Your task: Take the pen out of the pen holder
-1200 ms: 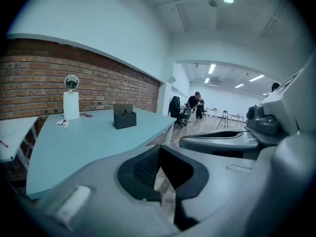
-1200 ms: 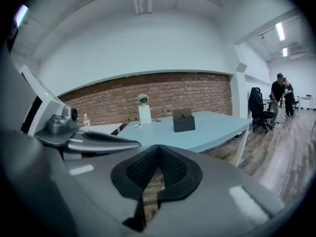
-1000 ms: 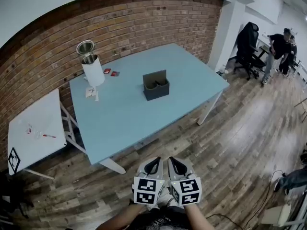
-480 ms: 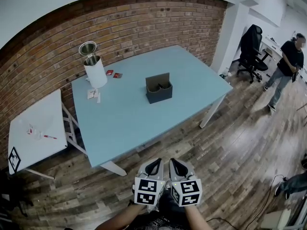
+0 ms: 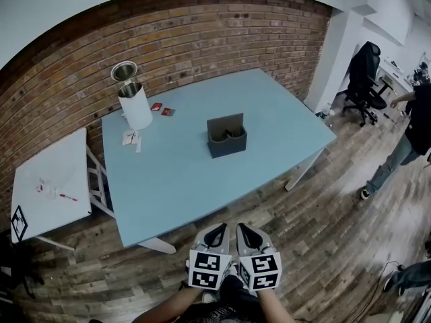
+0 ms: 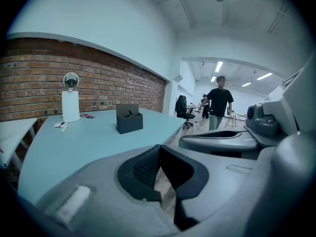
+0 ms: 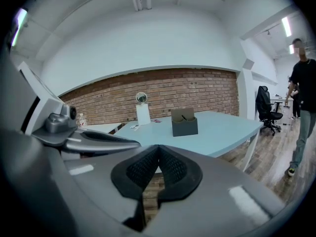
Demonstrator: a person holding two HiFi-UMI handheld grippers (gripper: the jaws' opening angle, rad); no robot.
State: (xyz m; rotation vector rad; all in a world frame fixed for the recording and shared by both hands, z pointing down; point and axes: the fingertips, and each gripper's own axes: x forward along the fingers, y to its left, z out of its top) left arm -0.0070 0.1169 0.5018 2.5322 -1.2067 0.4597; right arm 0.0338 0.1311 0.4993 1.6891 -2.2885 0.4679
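The left gripper [image 5: 217, 231] and right gripper [image 5: 246, 231], both closed and empty, are hovering well short of the holder [image 5: 227, 140]. The approach seems barely begun, so closing that gap comes next.

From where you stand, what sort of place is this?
Probably an office or studio: a pale blue rectangular table near a red brick wall, and a black swivel office chair on wooden flooring.
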